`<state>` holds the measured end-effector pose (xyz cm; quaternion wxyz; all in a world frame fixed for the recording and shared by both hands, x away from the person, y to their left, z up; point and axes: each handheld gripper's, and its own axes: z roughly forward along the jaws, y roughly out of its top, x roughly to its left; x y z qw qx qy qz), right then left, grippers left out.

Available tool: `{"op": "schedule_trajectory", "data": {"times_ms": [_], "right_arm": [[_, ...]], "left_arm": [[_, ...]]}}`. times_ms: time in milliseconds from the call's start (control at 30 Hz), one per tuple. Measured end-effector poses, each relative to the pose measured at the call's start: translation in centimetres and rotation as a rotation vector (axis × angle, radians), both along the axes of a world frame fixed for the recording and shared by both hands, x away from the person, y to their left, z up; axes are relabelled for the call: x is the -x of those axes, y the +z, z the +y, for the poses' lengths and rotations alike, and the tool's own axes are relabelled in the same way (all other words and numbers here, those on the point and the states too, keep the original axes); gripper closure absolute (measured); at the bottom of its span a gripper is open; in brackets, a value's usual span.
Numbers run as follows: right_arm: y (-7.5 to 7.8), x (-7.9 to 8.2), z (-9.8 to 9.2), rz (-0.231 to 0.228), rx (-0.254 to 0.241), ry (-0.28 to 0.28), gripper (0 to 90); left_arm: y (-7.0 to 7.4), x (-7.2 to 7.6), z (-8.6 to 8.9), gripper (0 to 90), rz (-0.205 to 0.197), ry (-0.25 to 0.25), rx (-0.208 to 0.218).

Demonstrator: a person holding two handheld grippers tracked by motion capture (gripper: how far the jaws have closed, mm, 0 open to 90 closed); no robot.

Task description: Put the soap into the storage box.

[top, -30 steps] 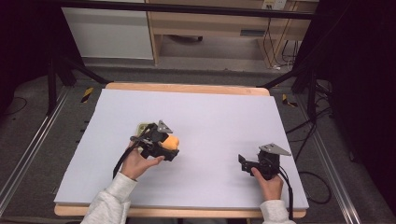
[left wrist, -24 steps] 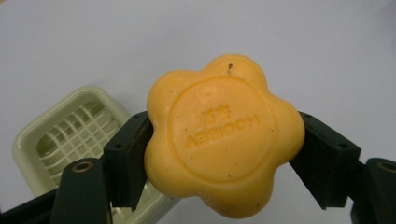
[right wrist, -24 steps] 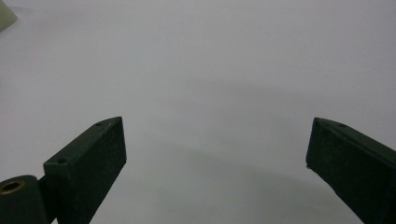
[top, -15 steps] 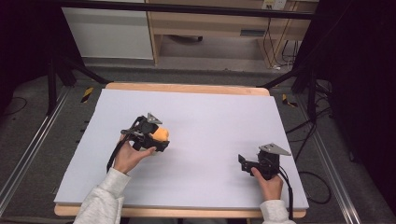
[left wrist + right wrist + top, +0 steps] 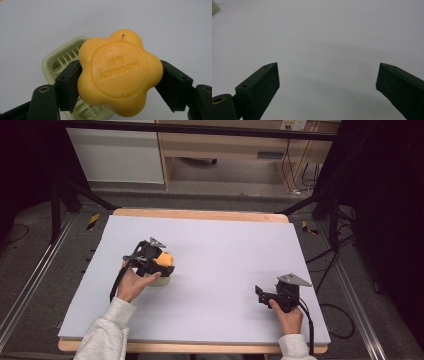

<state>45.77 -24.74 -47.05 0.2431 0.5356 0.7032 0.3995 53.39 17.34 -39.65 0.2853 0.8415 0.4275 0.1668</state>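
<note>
High view, from the left: the left gripper (image 5: 161, 264) sits over the left half of the pale table (image 5: 225, 245), pinching an orange soap (image 5: 165, 257) between its jaws. Left gripper view shows the hold closely — the flower-shaped soap (image 5: 120, 73), with raised lettering on its face, is clamped on two opposite sides by the black jaws, clear of the surface. Behind and below the soap, partly hidden by it and by the jaw on the view's left, lies a pale green slotted soap dish (image 5: 62, 60) on the table. Well apart to the right, the right gripper (image 5: 261, 295) rests near the table's near edge — its jaws spread wide, with bare table between them in the right gripper view (image 5: 328, 75).
</note>
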Motion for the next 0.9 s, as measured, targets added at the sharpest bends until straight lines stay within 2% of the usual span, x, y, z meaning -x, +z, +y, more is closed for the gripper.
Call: {"op": "schedule_trajectory", "data": {"times_ms": [333,900], "right_arm": [[-0.1,0.0,0.0,0.004,0.002,-0.001,5.4],[-0.1,0.0,0.0,0.003,0.004,-0.002,5.4]], "left_arm": [[-0.3,-0.8,1.1,26.7,0.007,0.041,0.011],[-2.3,-1.9,1.9,26.7,0.034,0.079,0.011]]}}
